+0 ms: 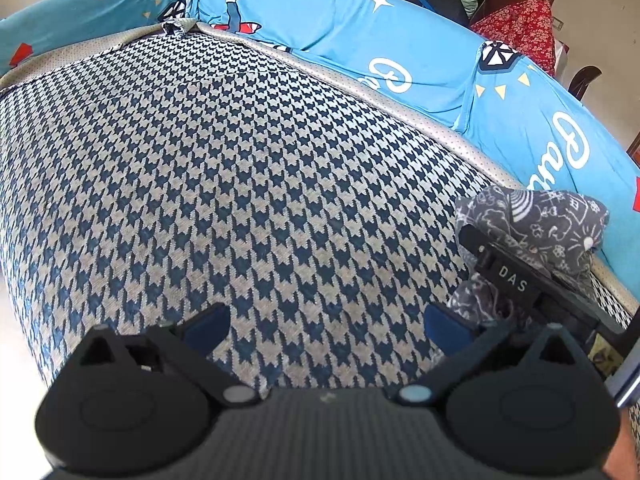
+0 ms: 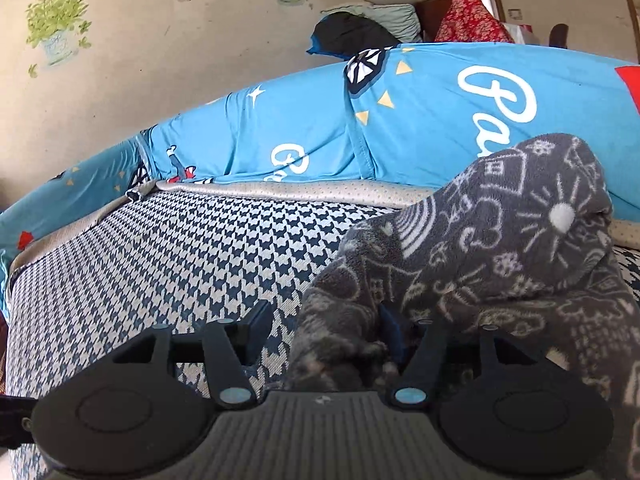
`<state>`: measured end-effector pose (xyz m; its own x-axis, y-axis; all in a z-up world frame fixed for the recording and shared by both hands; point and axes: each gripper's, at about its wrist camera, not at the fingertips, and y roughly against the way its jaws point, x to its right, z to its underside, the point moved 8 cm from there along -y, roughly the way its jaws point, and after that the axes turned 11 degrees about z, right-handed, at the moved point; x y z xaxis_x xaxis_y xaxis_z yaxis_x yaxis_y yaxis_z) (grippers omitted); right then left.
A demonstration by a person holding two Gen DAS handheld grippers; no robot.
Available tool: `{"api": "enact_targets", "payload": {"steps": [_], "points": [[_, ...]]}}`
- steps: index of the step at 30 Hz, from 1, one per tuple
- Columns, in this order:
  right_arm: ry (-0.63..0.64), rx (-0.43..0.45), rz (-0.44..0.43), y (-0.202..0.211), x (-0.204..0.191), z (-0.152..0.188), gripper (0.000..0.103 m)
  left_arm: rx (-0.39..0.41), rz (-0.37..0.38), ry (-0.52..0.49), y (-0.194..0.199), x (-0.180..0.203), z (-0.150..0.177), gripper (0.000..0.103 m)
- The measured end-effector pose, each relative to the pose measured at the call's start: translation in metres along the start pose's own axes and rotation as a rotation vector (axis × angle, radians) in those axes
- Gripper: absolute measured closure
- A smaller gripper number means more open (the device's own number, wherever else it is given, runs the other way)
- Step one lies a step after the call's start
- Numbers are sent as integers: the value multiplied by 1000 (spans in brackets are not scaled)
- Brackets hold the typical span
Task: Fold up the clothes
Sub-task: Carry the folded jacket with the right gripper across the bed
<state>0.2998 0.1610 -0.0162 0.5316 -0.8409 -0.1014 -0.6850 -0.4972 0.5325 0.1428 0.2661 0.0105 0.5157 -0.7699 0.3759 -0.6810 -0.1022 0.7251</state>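
Left claw point(image 1: 327, 326) hangs released over the houndstooth sofa seat point(image 1: 240, 184), fingers spread wide, nothing between them. Off to its right its camera catches the right claw point(image 1: 520, 280) from outside, with the grey patterned garment point(image 1: 540, 216) bunched over its tip. The right wrist view alone shows the detail: right claw point(image 2: 326, 330) part-spread, grey garment point(image 2: 500, 248) draped over the right finger and heaped ahead and to the right of it, a fold hanging down between the fingers; whether it is pinched, cannot tell. Beyond both claws runs the blue printed back cushion point(image 2: 400, 120). Only the right view shows the wall with plant stickers point(image 2: 56, 20).
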Motion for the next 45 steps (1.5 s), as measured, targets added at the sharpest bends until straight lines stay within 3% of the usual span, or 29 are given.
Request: {"api": "enact_targets", "payload": {"steps": [8,13,16,18,20,24,29,45], "points": [[-29,14,-15,19,0,-14,36,17,-18,7,-3,6,-2,0],[8,79,14,48,10,-32,37,69,-47,-22,2,14,-8,0],[0,108,43,62,28,-43,53,85,-43,-43,2,25,-9,0],[-22,117,81,69,46,-50,72,90,-34,-56,0,33,-10,0],[-56,126,132,74,69,-56,80,92,-20,-70,-3,43,-10,0],[-127,136,206,80,111,-64,81,97,21,-88,-10,65,-10,0],[-190,121,222,77,136,-64,81,69,61,-93,-15,82,-4,0],[-163,43,172,23,125,-61,81,25,87,-74,-7,72,1,0]]}}
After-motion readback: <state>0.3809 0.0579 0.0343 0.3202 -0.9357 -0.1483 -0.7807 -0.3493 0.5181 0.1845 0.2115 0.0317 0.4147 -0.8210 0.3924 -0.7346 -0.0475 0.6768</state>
